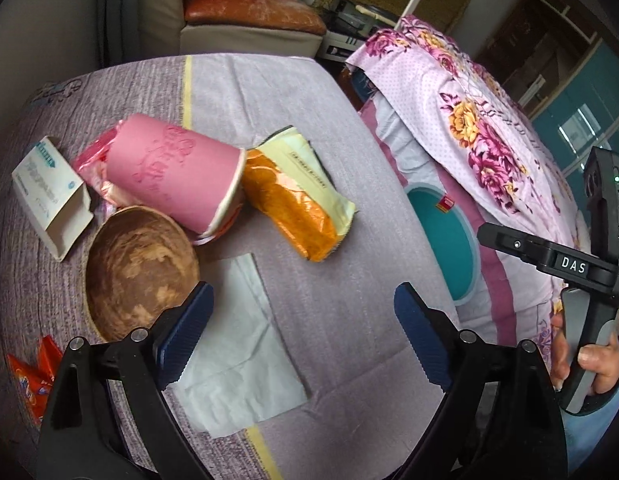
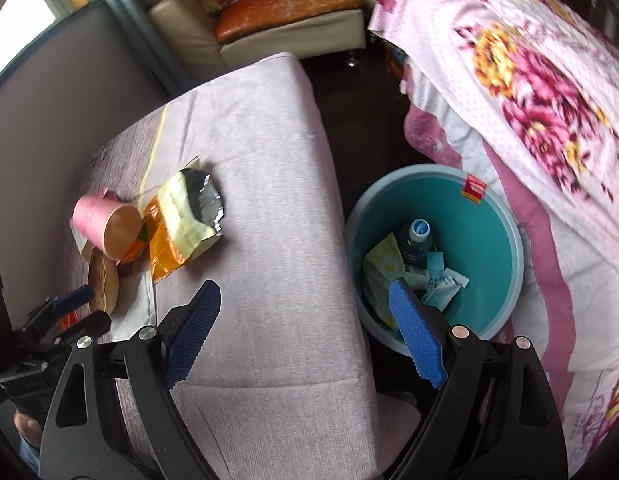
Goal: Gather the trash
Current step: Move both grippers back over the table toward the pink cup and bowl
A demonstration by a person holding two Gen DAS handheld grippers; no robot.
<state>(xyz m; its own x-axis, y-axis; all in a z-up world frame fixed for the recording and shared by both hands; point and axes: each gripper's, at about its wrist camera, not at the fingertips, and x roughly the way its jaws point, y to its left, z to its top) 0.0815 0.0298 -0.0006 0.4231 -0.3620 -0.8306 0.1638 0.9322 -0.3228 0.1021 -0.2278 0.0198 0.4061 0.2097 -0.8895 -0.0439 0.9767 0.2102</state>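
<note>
One pink cup (image 1: 177, 178) lies tipped, mouth toward the orange wrapper (image 1: 297, 204).

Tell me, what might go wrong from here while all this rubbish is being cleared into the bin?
1. The pink cup lies on its side against the orange snack bag and the brown bowl; pulling one could drag or roll the others.
2. The white napkin lies flat, so the open left gripper may pinch the tablecloth too.
3. The teal bin sits below the table edge; a drop could miss.
</note>
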